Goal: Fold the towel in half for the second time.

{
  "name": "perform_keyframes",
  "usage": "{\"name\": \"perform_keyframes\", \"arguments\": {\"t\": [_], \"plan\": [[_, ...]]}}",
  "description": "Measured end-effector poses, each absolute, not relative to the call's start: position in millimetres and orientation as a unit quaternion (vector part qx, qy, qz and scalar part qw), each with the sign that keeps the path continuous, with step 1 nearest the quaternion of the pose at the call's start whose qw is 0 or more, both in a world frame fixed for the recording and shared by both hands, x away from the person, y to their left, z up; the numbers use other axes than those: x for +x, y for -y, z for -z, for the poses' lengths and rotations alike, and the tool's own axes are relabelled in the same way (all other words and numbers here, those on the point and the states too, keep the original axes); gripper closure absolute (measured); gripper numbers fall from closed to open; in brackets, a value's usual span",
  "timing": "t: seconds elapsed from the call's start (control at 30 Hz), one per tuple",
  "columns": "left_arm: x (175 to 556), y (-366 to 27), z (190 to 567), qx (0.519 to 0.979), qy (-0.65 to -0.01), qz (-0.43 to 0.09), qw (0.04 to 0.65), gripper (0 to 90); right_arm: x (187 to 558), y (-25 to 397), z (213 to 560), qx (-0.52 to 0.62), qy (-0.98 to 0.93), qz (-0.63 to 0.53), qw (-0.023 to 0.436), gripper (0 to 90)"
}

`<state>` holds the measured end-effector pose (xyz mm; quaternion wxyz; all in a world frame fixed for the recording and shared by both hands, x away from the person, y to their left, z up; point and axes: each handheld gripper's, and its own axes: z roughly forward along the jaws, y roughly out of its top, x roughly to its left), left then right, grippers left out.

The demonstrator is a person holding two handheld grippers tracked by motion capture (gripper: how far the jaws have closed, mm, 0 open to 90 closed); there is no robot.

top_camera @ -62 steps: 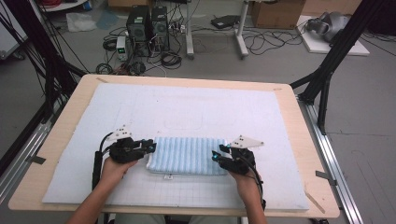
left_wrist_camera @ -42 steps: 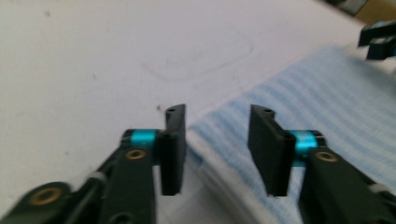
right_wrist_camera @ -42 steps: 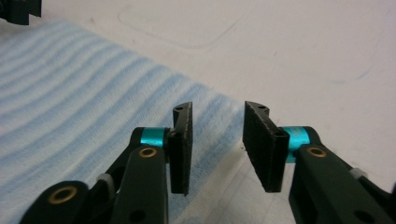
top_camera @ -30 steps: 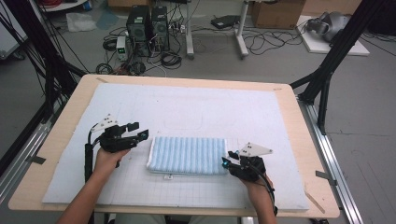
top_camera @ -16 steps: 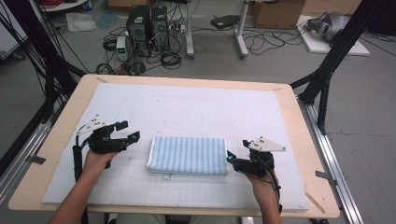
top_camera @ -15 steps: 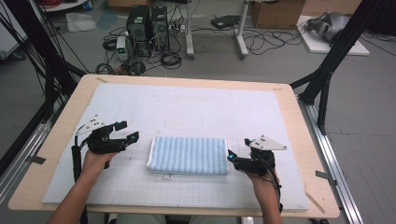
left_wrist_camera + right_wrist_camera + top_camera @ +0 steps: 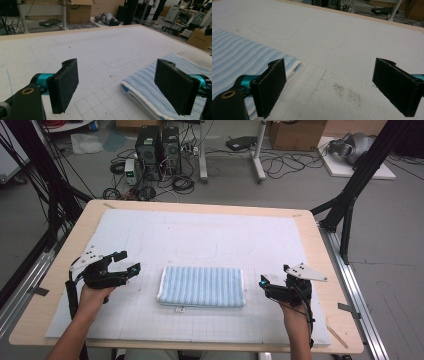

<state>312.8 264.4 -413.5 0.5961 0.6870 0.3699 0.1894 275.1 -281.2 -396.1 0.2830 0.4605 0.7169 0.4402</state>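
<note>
High view: folded striped towel (image 7: 202,286) is lying mid-frame on the surface (image 7: 210,235), long axis left-right. Left hand-held gripper (image 7: 126,262) and right hand-held gripper (image 7: 263,283) are flanking it, both gaping, gripping nothing; right sits nearer.

Left gripper view: towel (image 7: 160,80) lower right.

Right gripper view: towel (image 7: 234,60) left.

A light wooden table (image 7: 320,245) carries a white gridded mat (image 7: 210,240) that covers nearly all of its top. A folded blue-striped towel (image 7: 202,286) lies flat on the mat, toward the near edge, about midway between the left and right edges.
</note>
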Motion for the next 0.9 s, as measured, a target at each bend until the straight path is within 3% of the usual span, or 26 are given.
{"name": "perform_keyframes", "arguments": {"t": [0.9], "plan": [[308.9,-263.7,414.4,0.688,-0.368,-0.192,0.596,20.5,270.2,279.7,393.7,0.455,-0.71,-0.454,0.287,10.9]]}}
